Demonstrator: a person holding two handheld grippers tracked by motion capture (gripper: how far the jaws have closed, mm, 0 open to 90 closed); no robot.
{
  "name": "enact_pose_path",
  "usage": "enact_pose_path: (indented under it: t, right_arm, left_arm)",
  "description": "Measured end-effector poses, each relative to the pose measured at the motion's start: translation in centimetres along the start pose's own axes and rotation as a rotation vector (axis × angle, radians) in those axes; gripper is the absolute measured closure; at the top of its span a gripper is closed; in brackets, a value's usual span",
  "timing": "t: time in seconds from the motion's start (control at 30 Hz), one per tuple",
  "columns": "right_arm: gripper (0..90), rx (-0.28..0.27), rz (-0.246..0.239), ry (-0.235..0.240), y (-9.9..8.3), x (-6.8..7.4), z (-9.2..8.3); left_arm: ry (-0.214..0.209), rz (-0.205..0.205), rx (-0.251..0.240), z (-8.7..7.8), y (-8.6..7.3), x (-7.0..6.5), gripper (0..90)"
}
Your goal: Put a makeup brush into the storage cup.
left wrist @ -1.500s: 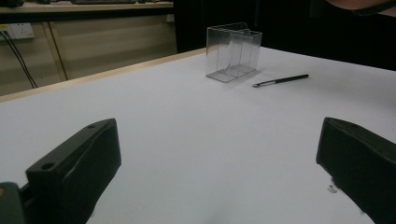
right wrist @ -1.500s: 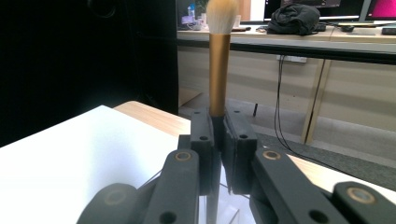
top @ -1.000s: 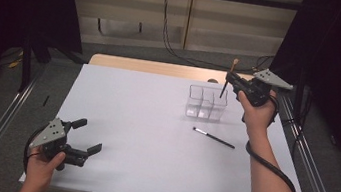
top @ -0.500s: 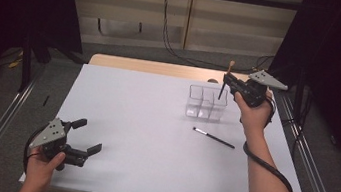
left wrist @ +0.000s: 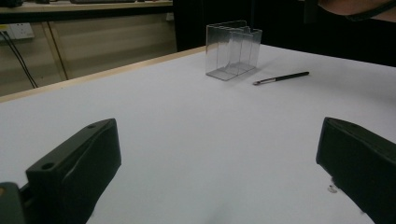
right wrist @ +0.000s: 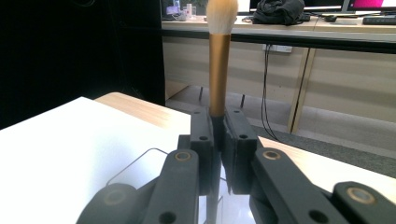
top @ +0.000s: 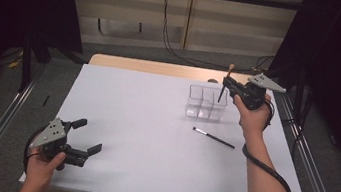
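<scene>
right gripper (top: 226,85): fingers clamped on the makeup brush (right wrist: 218,56), upright over the clear organizer (top: 206,102) (bristles up) | left gripper (top: 86,137): fingers wide apart, holding nothing, low over worktop (top: 144,122) | second brush (top: 213,138): flat beside organizer

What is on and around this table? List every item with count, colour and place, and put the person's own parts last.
Makeup brush with gold ferrule: 1, black handle, pale bristles up; clamped upright in the right gripper above the organiser.
Thin brush: 1, black with a pale tip; lying flat on the table in front of the organiser.
Organiser: 1, clear plastic, with compartments; standing on the far right part of the table.
Table: 1, white top with a wooden far edge.
Cables: several, black; on the floor and wall behind the table.
Left gripper: 1, black, grey plate on top; near left corner, jaws apart.
Right gripper: 1, black, grey plate on top; shut on the brush.
Forearms: 2, entering from the bottom.
</scene>
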State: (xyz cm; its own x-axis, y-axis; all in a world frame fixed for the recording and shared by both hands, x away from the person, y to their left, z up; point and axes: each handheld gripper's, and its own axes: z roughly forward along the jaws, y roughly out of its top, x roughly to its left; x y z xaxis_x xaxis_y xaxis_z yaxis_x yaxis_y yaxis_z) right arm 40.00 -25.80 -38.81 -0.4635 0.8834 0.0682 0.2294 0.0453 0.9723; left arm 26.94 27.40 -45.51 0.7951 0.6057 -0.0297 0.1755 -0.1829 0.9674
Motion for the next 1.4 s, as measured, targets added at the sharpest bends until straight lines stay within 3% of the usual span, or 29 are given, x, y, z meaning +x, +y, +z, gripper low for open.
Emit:
enact_pose_path:
  t: [1.4]
  right_arm:
    - [83.6,0.043,0.004,0.0,-1.8,-0.1,0.5]
  left_arm:
    - [-0.002,0.009,-0.001,0.1,0.1,-0.1,0.0]
